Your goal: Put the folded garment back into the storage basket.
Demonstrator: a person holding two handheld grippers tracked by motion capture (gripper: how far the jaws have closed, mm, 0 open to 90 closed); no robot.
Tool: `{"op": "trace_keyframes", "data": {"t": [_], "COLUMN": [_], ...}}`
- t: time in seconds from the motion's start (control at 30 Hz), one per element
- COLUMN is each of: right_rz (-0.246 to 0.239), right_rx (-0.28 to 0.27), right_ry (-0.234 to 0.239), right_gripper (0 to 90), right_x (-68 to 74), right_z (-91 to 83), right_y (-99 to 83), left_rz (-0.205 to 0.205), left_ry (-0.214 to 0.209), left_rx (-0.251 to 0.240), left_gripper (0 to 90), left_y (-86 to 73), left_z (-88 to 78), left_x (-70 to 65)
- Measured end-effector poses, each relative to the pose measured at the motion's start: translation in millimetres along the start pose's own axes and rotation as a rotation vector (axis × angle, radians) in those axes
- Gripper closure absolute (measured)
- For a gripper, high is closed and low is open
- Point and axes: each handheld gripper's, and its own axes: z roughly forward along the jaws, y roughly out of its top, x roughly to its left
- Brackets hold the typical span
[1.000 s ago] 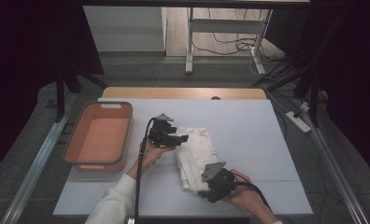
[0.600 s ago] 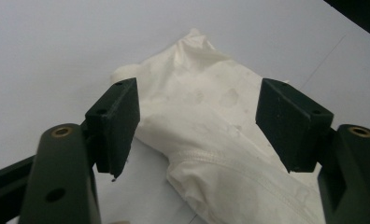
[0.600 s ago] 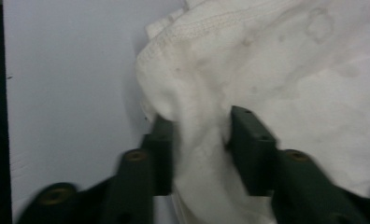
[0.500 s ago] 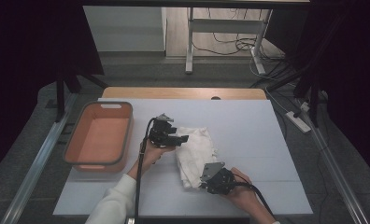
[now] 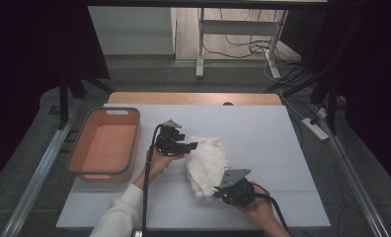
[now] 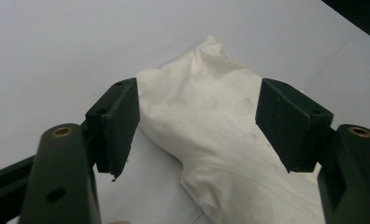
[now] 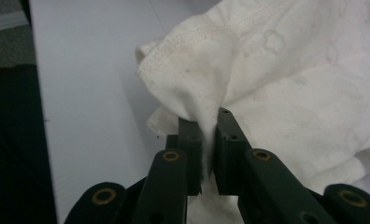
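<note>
The right claw (image 7: 209, 140) has just been closing and now pinches the white cloth (image 7: 286, 79); the left claw (image 6: 197, 121) gapes wide over the cloth, empty. Likely next: lift that corner to fold.

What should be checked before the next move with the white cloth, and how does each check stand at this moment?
1. Right gripper has cloth between its pads: ok; its jaws have just been closing and now pinch a fold of the white cloth.
2. Left gripper ready to take hold: ok; jaws stand open with the cloth lying between them, unpinched.
3. Cloth lies fully on the table: ok; no part hangs over an edge.
4. Orange bin out of the way: ok; it stands apart at the table's left.
5. Right pinch holds a single layer: cannot tell; the fold is bunched.
</note>
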Motion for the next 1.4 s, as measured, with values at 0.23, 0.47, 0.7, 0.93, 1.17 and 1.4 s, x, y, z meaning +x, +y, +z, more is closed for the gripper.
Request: {"op": "trace_keyframes", "data": {"t": [0.23,0.47,0.7,0.93,1.17,1.4], "right_rz": [0.014,0.034,0.044,0.041,0.036,0.040], "right_rx": [-0.024,-0.047,-0.051,-0.040,-0.043,-0.043], "right_ry": [0.031,0.059,0.069,0.071,0.067,0.068], "right_gripper": [83.4,83.3,83.2,83.1,83.0,83.0], "right_x": [11.2,14.0,12.5,13.7,13.8,13.2], "right_z": [-10.2,-7.1,-5.2,-2.2,-2.7,-3.0], "right_y": [-3.5,-2.7,-4.8,-6.0,-6.1,-7.1], "left_rz": [-0.010,-0.023,-0.033,-0.021,-0.013,0.005], "left_ry": [-0.003,-0.001,-0.002,0.002,0.013,0.016], "left_rx": [0.022,0.067,0.108,0.122,0.138,0.159], "left_gripper": [28.9,23.3,21.5,20.8,21.3,21.6], "left_y": [-0.8,-0.4,-2.5,-2.6,-3.2,-4.4], "left_z": [4.3,19.3,33.3,44.5,55.5,64.0], "left_x": [-0.3,-0.2,7.4,10.5,14.7,14.1]}}
